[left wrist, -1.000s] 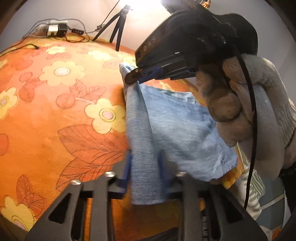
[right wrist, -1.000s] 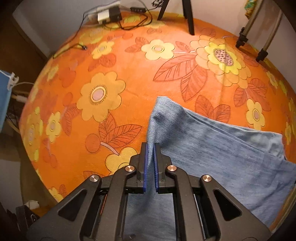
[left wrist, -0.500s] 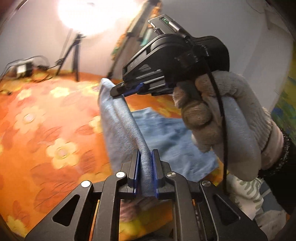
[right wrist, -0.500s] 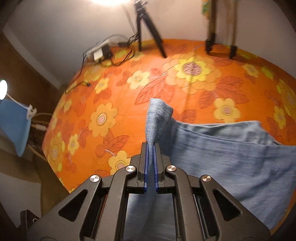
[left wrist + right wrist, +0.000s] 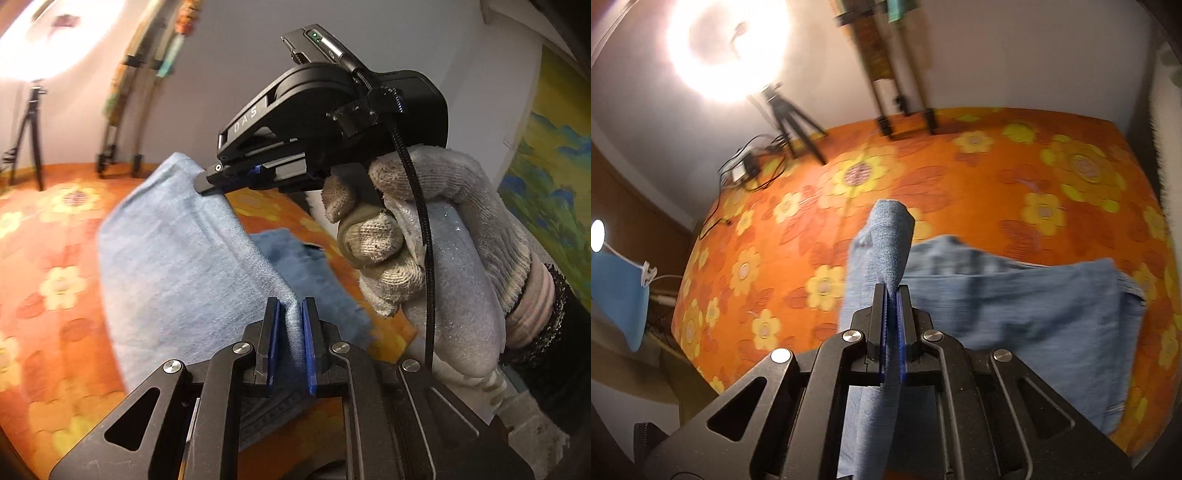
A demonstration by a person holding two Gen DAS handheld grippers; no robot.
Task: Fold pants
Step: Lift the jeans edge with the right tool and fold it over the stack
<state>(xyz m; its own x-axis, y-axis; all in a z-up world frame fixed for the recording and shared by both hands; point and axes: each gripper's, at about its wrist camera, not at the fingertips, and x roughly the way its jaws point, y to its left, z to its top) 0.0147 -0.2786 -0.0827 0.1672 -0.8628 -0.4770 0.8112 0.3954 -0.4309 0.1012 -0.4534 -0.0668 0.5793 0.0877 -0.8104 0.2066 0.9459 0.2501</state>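
Item: light-blue denim pants (image 5: 1015,314), part lying on an orange flower-patterned bed cover (image 5: 997,166), part lifted.

Left hand-held gripper (image 5: 291,343): narrow, clamped on a raised fold of the denim; a second ago the pads stood wider about the cloth.

Right hand-held gripper (image 5: 894,332): pinched shut on a second ridge of the same edge, as before; carried by a grey-gloved hand (image 5: 424,240) seen at 2 o'clock in the left wrist view.

Change: the gripped edge, low on the cover a second ago, is now raised clear. A fold-over is judged under way; the landing side is unclear through motion blur.

Surroundings: black tripod (image 5: 790,118) with ring light (image 5: 727,48) at 11 o'clock, cables (image 5: 750,170) beside it. Nothing is seen across the denim.
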